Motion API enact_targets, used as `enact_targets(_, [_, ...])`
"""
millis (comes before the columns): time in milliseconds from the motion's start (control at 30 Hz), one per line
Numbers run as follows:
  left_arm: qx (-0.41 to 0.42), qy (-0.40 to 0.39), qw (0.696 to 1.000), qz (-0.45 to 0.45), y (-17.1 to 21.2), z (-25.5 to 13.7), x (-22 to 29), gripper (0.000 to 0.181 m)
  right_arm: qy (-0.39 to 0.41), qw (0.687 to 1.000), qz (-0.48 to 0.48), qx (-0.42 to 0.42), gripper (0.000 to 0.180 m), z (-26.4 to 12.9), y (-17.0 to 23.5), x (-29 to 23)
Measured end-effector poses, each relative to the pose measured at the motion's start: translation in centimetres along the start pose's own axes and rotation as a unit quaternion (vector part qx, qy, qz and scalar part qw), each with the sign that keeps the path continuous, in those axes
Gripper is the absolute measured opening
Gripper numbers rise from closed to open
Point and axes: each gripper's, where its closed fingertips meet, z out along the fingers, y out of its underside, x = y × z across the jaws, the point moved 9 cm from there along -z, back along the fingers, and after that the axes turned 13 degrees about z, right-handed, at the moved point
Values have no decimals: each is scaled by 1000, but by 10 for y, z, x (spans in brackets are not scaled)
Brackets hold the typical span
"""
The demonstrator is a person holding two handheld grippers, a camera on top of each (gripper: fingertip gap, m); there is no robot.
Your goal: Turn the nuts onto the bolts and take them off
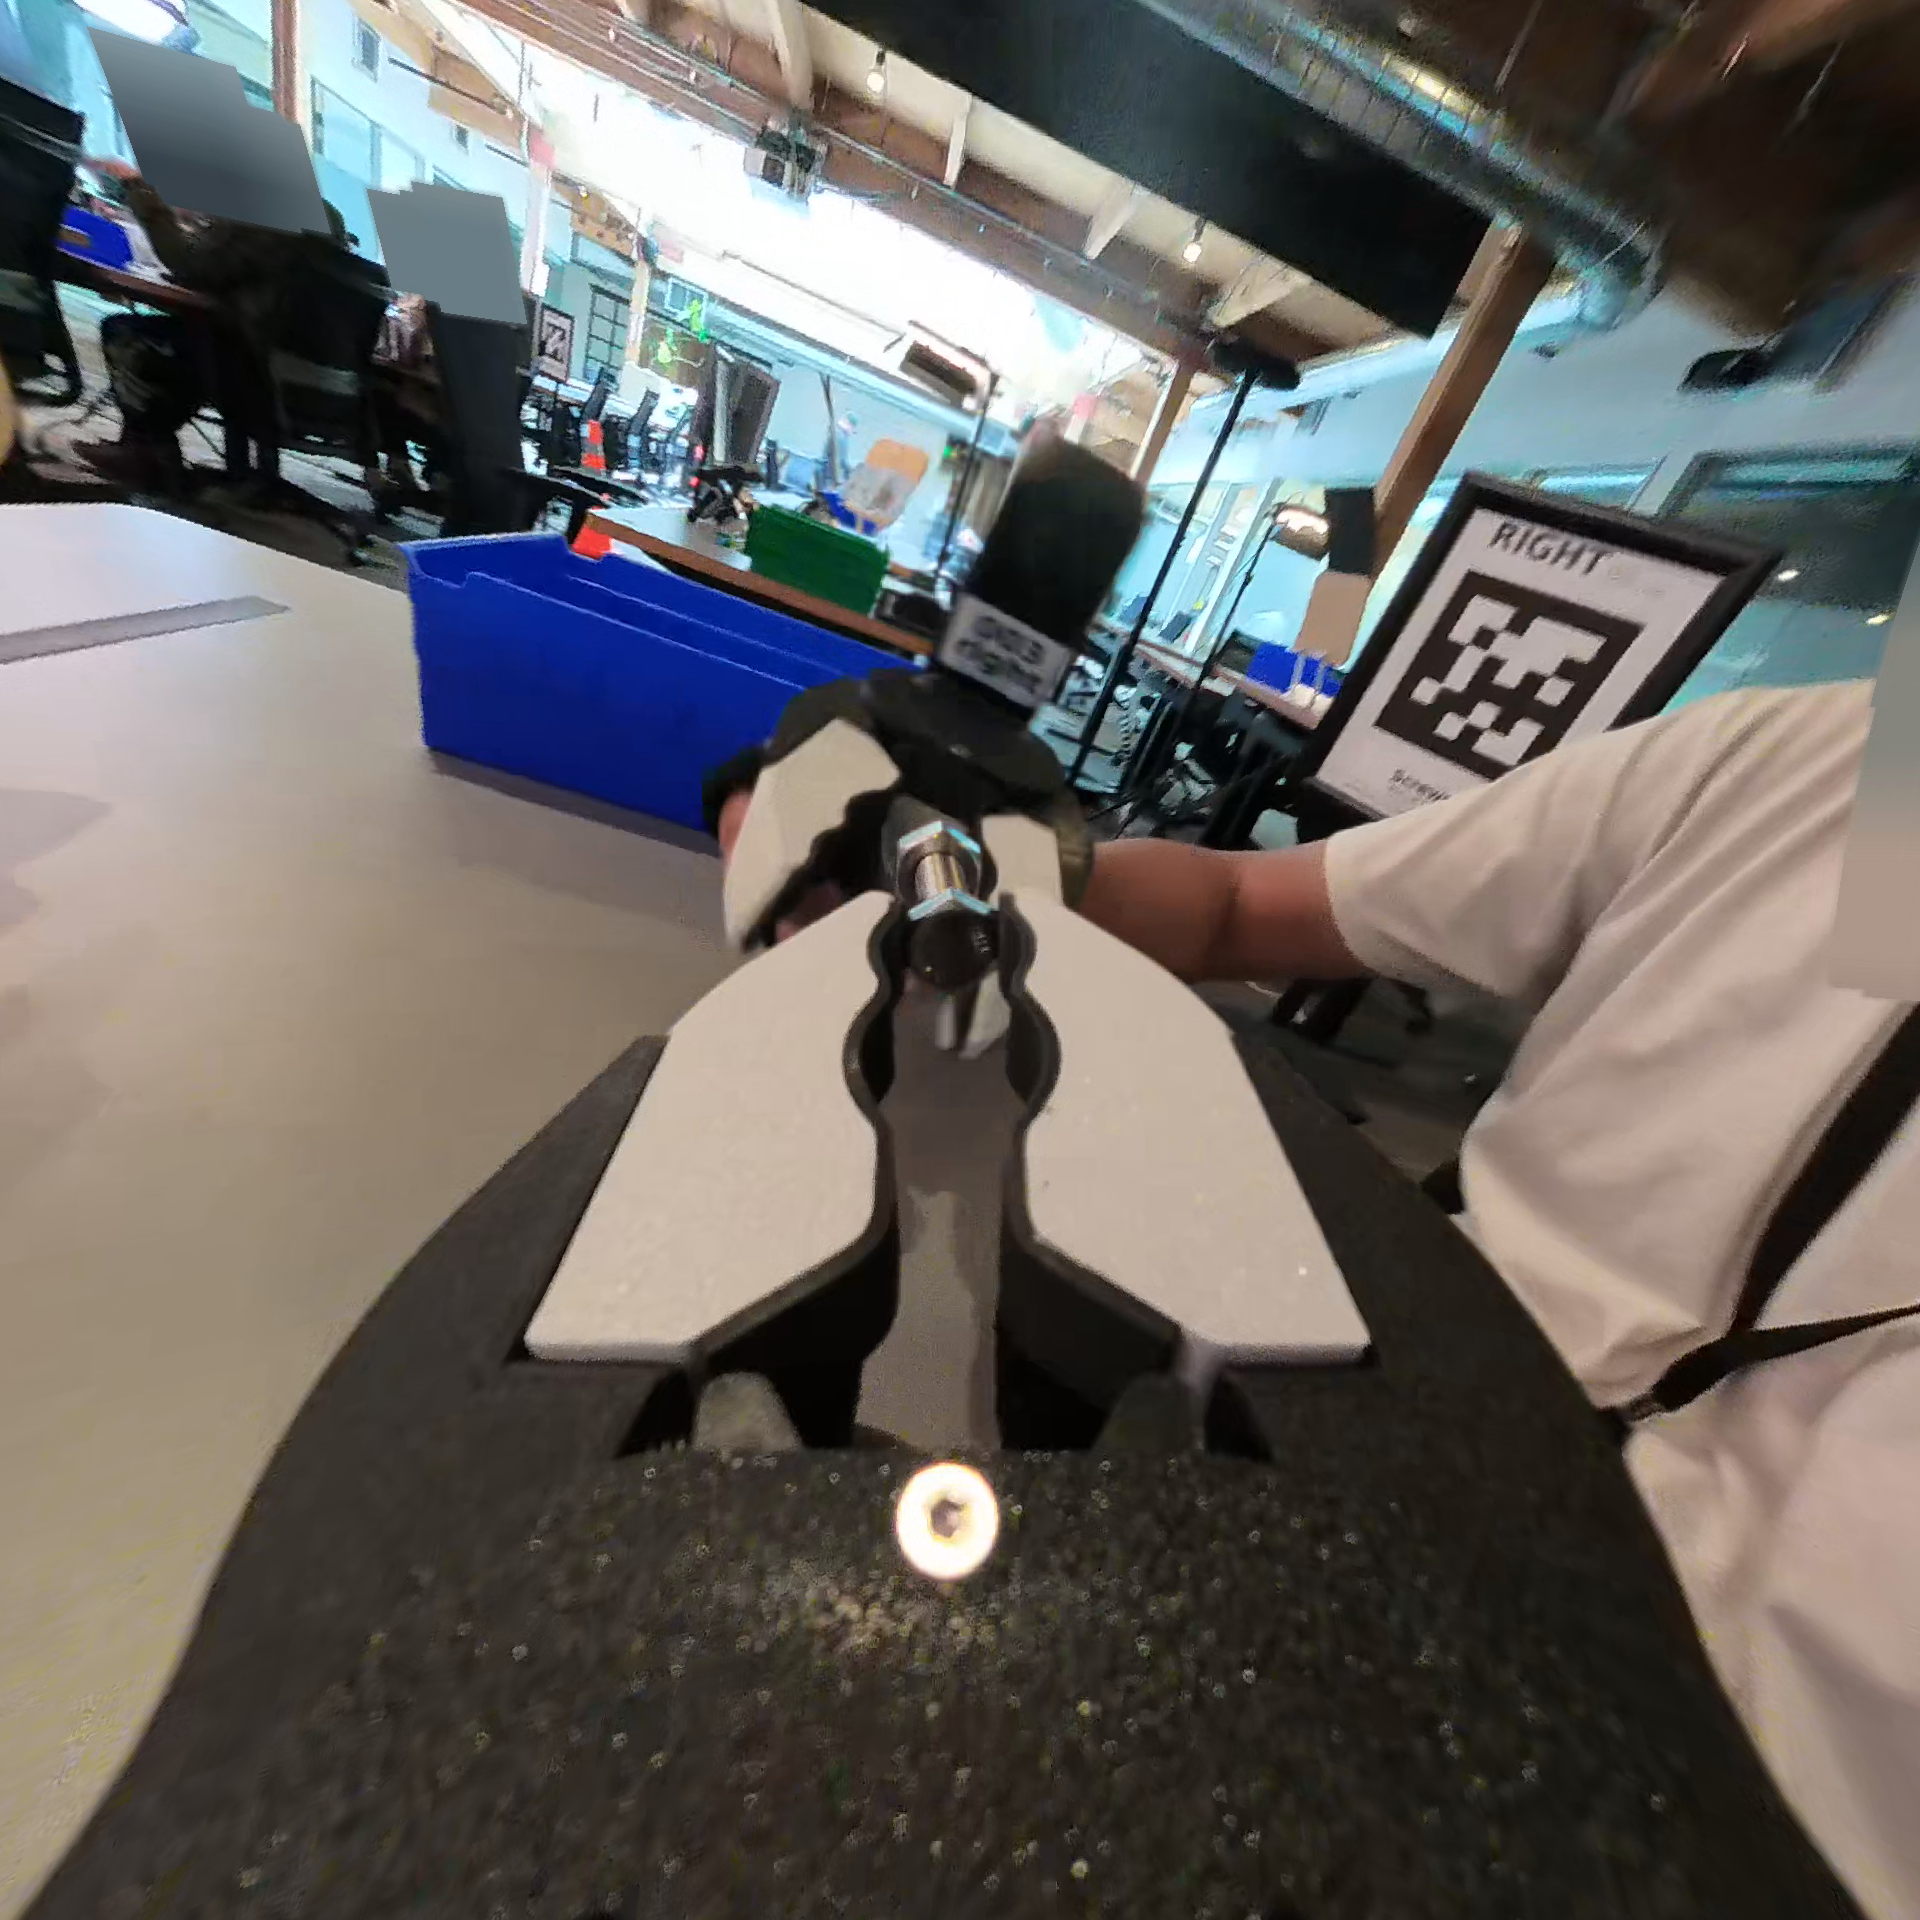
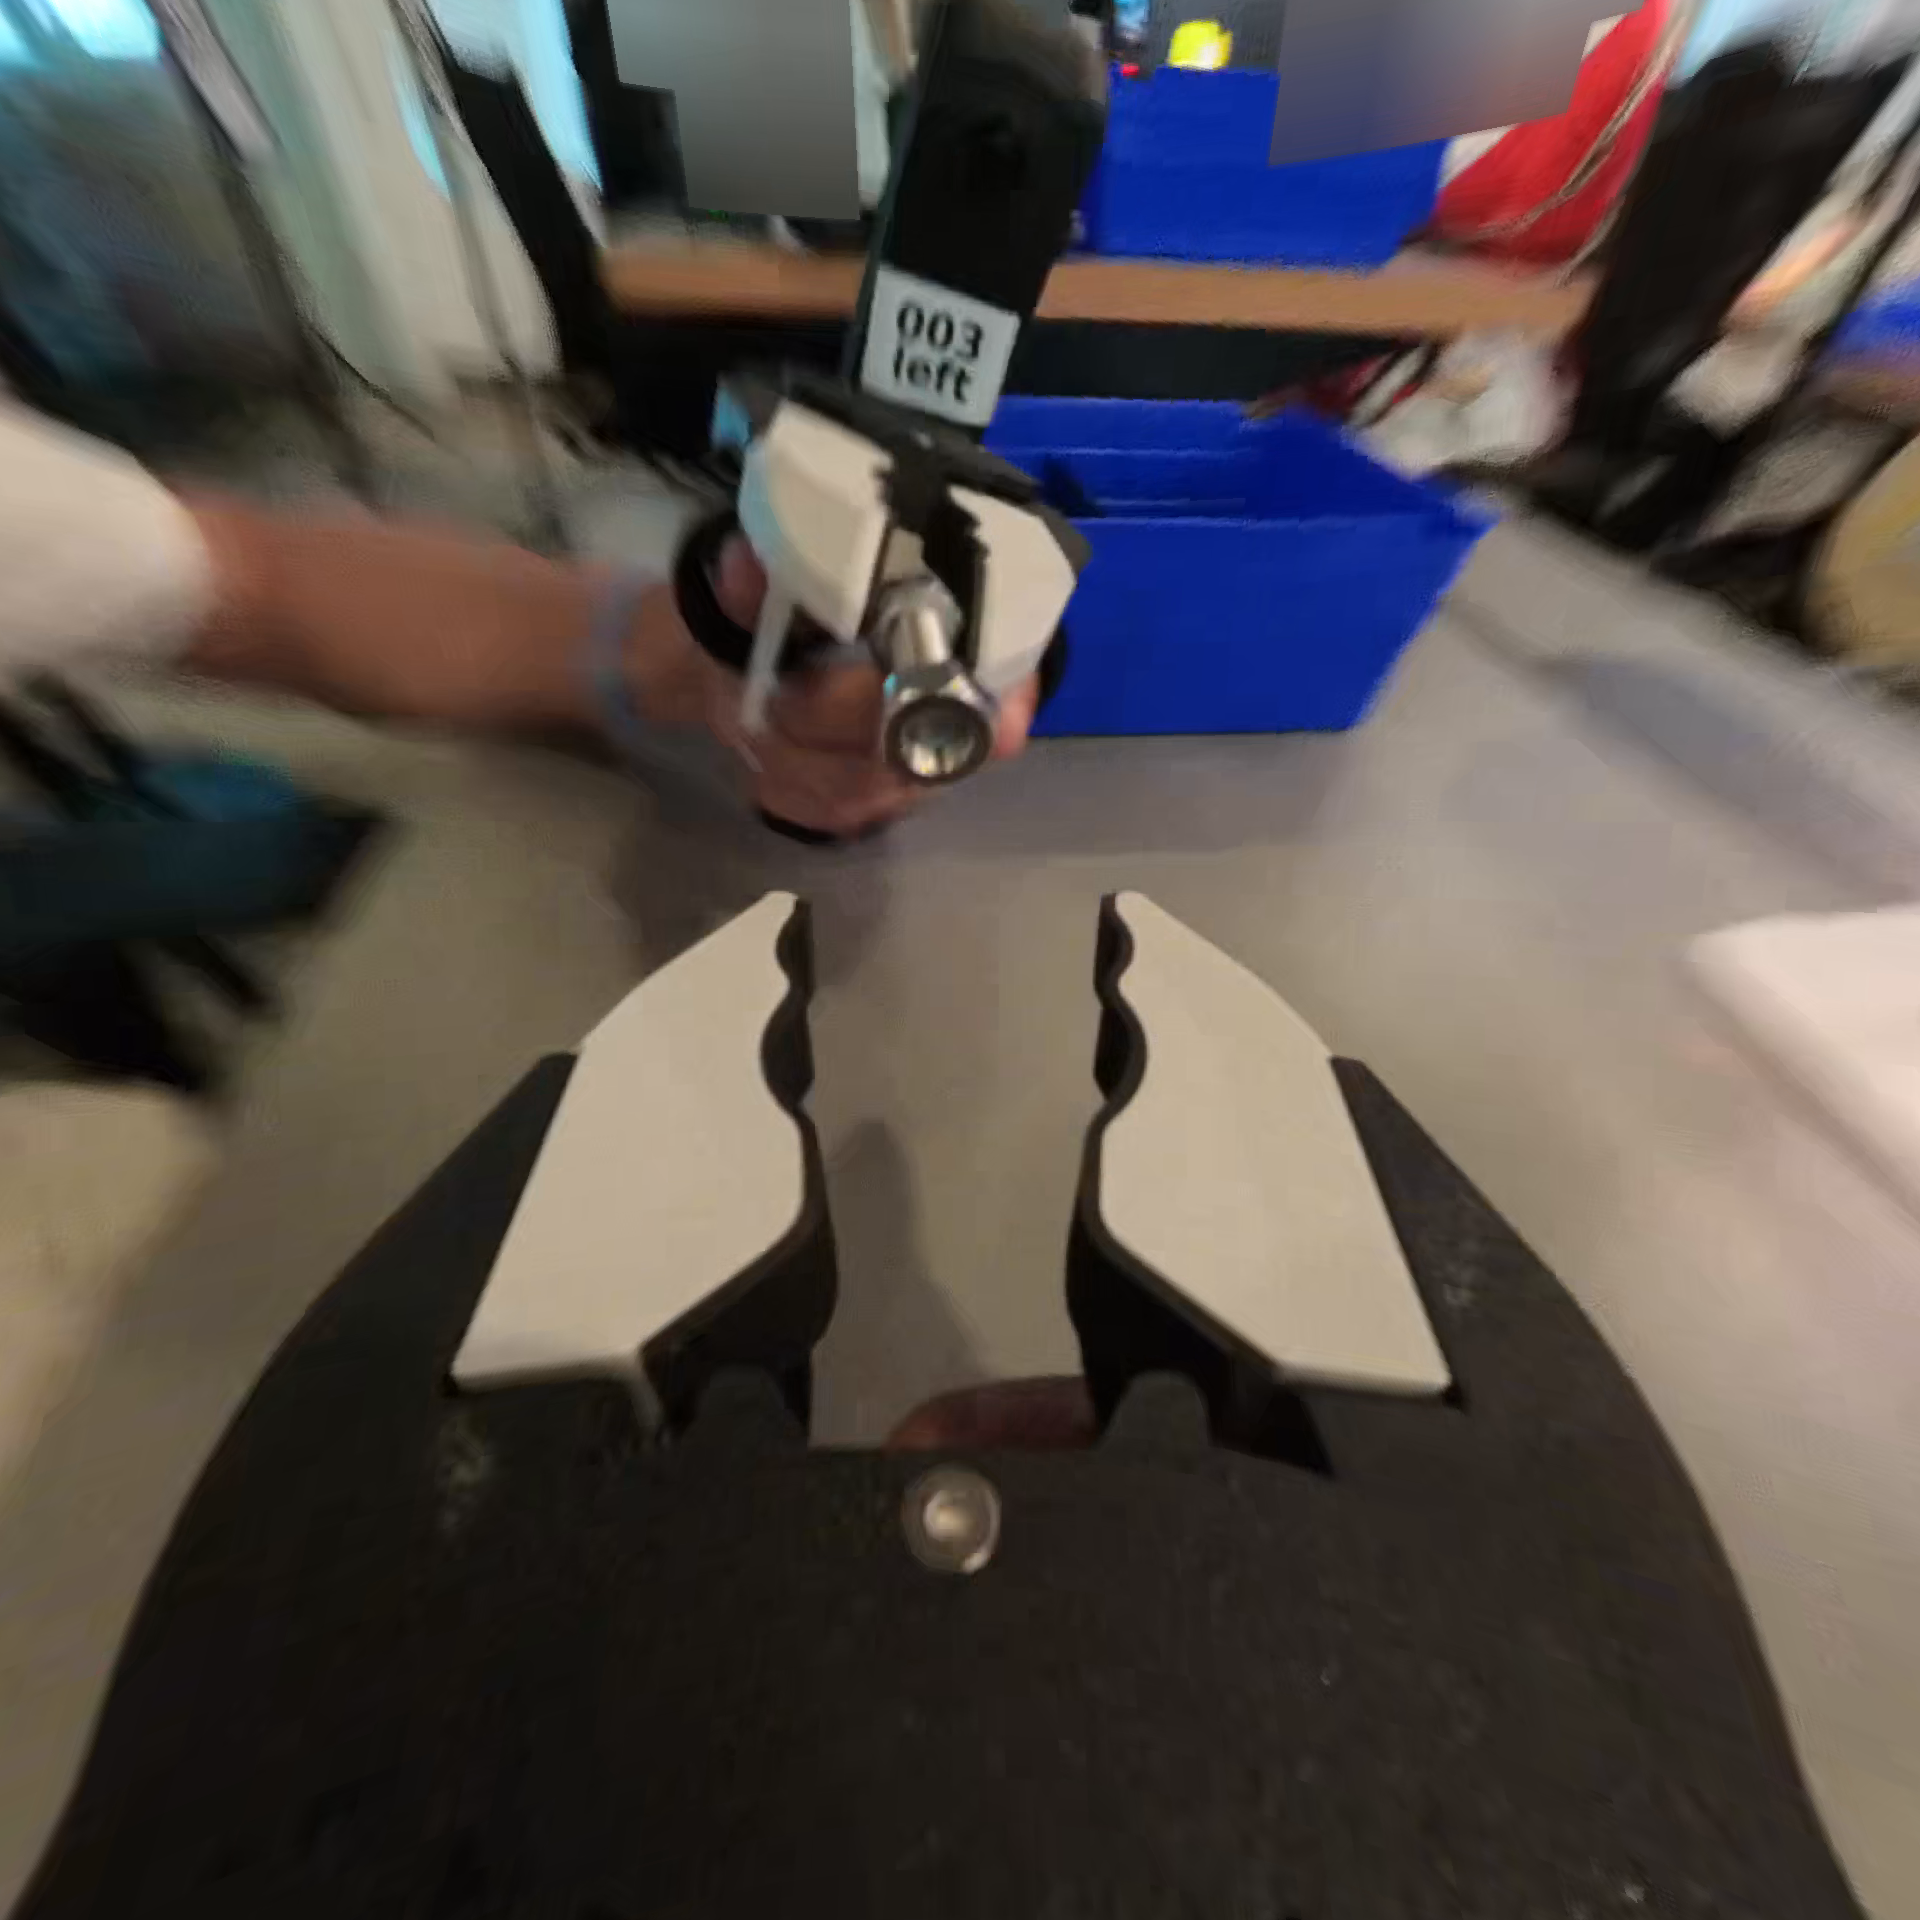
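Left tongs (image 1: 940, 940) clench the bolt (image 1: 935, 894); right tongs (image 2: 951, 925), released, should square up on the nut (image 2: 932, 694) ahead before clenching.

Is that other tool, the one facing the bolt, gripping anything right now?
No. The right gripper has its fingers spread wide apart with only bare table between them; the bolt sits in the left gripper.

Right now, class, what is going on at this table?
A person holds a two-finger gripper in each hand above a grey table. The left gripper is shut on a bolt whose free end carries a nut. The right gripper is open and empty, facing the nut without touching it.
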Motion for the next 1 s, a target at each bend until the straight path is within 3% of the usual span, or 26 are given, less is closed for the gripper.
enact_targets(67, [6, 14, 1000, -20, 0, -1, -1, 16, 92, 978, -185, 18, 46, -6, -2, -13])
enact_targets(167, [11, 33, 999, -42, 3, 0, -2, 16, 175, 903, -387, 60, 39, -13, -3, -34])
enact_targets(333, [-3, 62, 996, -60, 10, 7, 1, 16, 196, 848, -491, 37, 38, -10, 5, -44])
enact_targets(500, [-18, 70, 995, -63, 16, 13, 3, 16, 182, 846, -499, 35, 19, -9, 9, -47])
enact_targets(567, [-22, 63, 996, -53, 16, 13, 3, 16, 165, 871, -463, 28, 19, -10, 6, -44])
enact_targets(633, [-32, 47, 998, -21, 15, 13, 5, 16, 128, 915, -381, 27, 19, -11, 3, -39])
enact_targets(700, [-45, 24, 998, 23, 12, 12, 8, 16, 72, 963, -257, 23, 19, -12, -2, -30])
enact_targets(800, [-53, -6, 996, 73, 7, 11, 11, 16, -14, 997, -66, 36, 19, -10, -6, -15])
enact_targets(900, [-64, -28, 991, 114, 5, 8, 12, 16, -102, 984, 140, 44, 19, -6, -5, 0])
enact_targets(1000, [-85, -59, 980, 169, 4, 8, 14, 16, -197, 907, 370, 44, 19, 2, 4, 15])
